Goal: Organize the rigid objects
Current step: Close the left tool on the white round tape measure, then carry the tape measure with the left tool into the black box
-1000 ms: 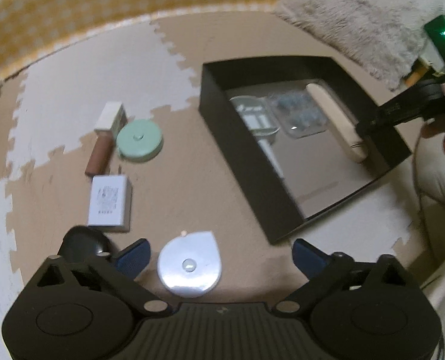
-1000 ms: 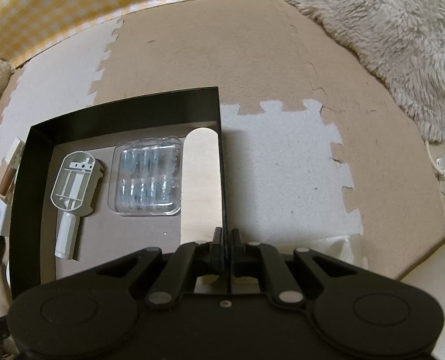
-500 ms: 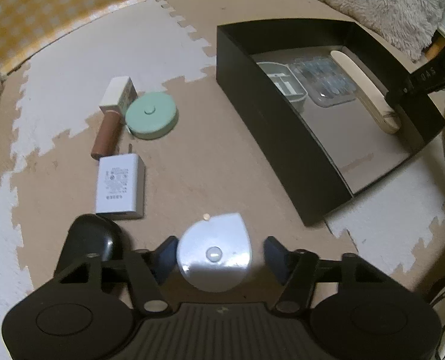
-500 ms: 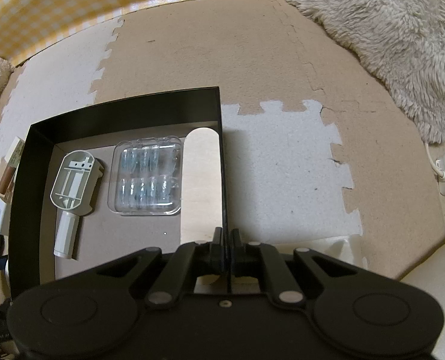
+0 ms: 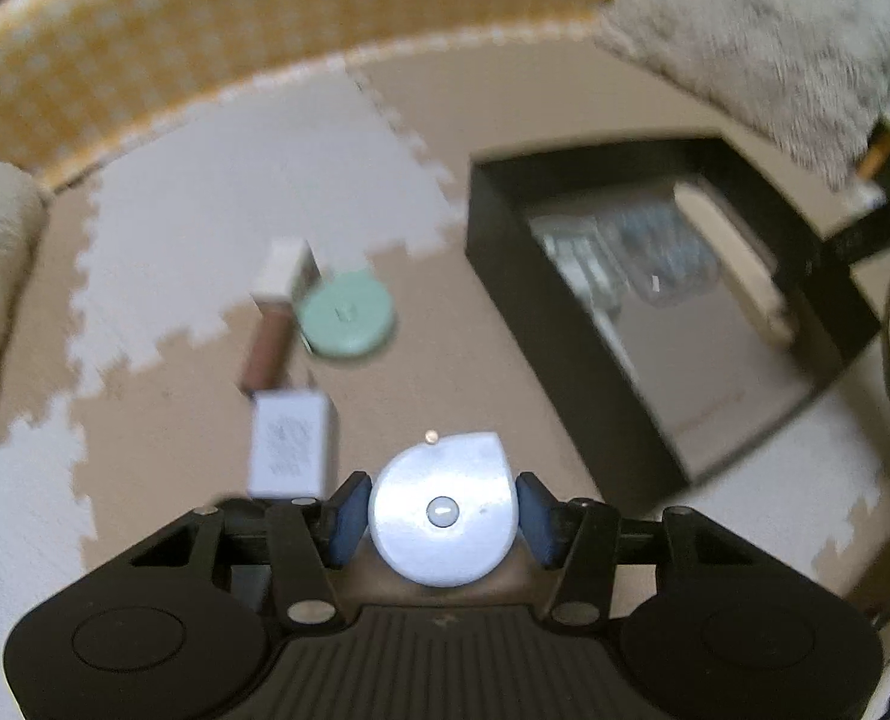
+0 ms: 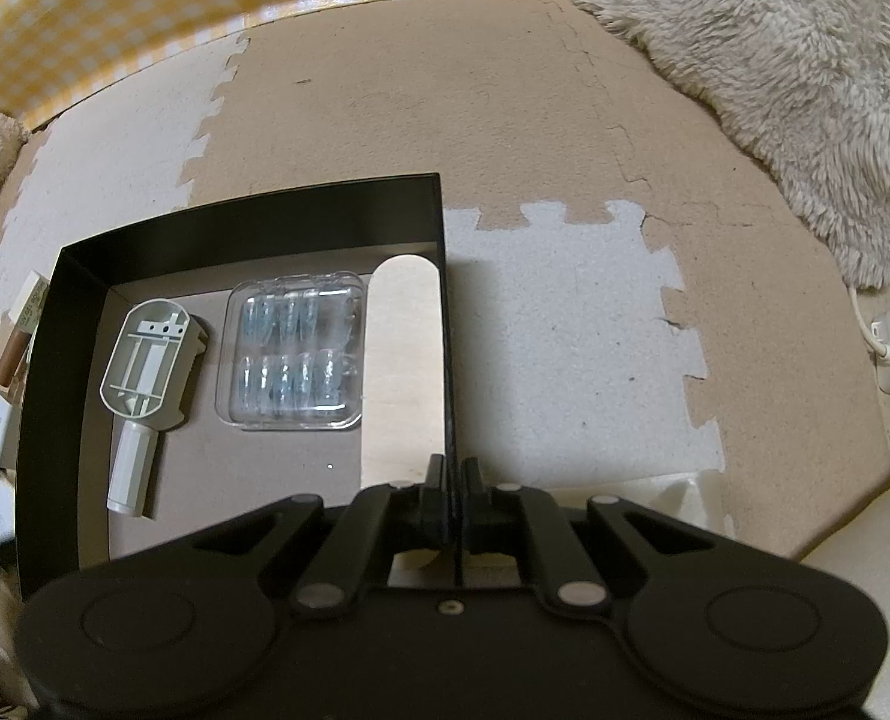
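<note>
White tape measure [image 5: 441, 507] between fingers [image 5: 344, 513] of left gripper [image 5: 441, 519], jaws closing onto its rim; seems just off floor mat [image 5: 445, 180]. Teardrop case, no real long axis, pointed corner aimed up-right toward black box [image 6: 252, 222]. Step: pickup. Next: carry right over box wall, set beside handled piece [image 6: 144, 378], blister pack [image 6: 291, 354]. Right gripper [image 6: 454, 480] clamped on box's right wall.

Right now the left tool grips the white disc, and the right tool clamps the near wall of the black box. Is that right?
Not quite: the right tool clamps the black box's right-hand side wall, as the right wrist view shows. The left tool does grip the white disc.
</note>
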